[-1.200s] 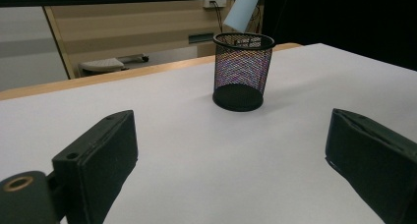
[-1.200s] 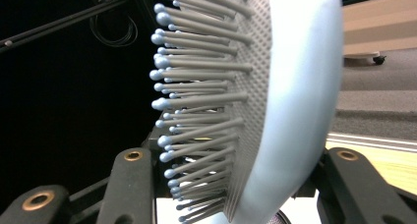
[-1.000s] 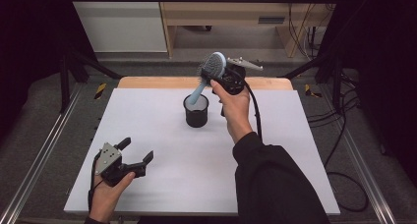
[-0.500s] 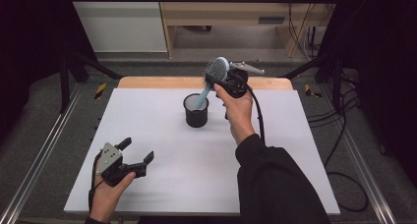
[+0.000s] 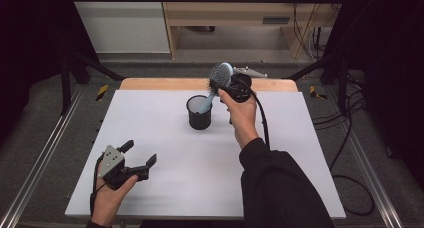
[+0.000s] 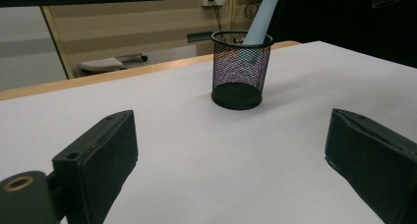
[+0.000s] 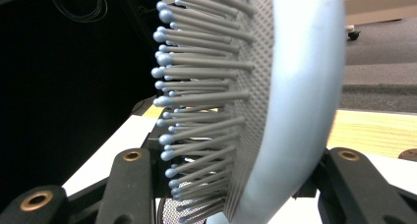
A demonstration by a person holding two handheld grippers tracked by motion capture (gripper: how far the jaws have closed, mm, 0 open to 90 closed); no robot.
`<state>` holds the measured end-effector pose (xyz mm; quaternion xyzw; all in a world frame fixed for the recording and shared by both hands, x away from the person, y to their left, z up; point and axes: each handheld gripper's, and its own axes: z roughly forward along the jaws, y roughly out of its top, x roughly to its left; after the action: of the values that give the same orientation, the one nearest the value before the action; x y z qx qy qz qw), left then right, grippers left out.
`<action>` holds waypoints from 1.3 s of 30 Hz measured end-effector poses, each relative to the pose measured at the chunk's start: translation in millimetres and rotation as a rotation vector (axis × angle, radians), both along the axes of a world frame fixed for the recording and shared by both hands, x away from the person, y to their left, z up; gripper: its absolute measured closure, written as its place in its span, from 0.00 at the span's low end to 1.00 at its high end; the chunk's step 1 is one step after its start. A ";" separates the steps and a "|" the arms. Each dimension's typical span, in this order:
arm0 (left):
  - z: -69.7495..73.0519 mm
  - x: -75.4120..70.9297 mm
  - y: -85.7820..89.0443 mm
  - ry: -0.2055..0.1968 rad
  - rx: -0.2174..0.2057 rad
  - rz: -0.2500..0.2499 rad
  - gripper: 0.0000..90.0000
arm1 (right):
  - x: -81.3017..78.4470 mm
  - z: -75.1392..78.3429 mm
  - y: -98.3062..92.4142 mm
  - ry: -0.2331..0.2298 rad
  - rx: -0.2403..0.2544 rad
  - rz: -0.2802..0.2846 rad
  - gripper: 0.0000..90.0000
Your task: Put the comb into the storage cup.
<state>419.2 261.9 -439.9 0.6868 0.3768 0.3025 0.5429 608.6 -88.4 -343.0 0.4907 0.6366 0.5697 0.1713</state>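
One hairbrush (image 5: 220, 76), clamped by the right hand-held gripper (image 5: 231, 84), now has its handle lower in the mesh cup (image 5: 199, 113); release follows. Left hand-held gripper (image 5: 136, 157) idle, unclenched.

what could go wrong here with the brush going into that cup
1. The right hand-held gripper holds the hairbrush by its head, bristles against one jaw, so it may twist or slip in the grip.
2. The handle leans on the rim of the light mesh cup; a sideways push could tip or slide the cup, and the open left hand-held gripper is far from it, not steadying it.
3. Left standing, the head-heavy brush might topple the cup.
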 end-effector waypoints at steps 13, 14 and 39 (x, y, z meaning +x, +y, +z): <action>-0.1 -0.1 -0.4 -0.002 0.007 0.000 0.06 | 1.9 -5.9 2.4 0.012 -0.017 0.003 0.55; -0.1 -0.1 -0.4 -0.001 0.007 0.000 0.06 | 1.8 -6.3 2.7 0.014 -0.019 0.003 0.55; -0.1 -0.1 -0.7 0.000 0.010 -0.005 0.07 | 3.8 -18.9 4.7 0.044 -0.016 0.012 0.55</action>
<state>419.1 261.2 -440.0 0.6904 0.3737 0.3033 0.5402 612.4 -83.7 -361.9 0.4980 0.6477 0.5547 0.1577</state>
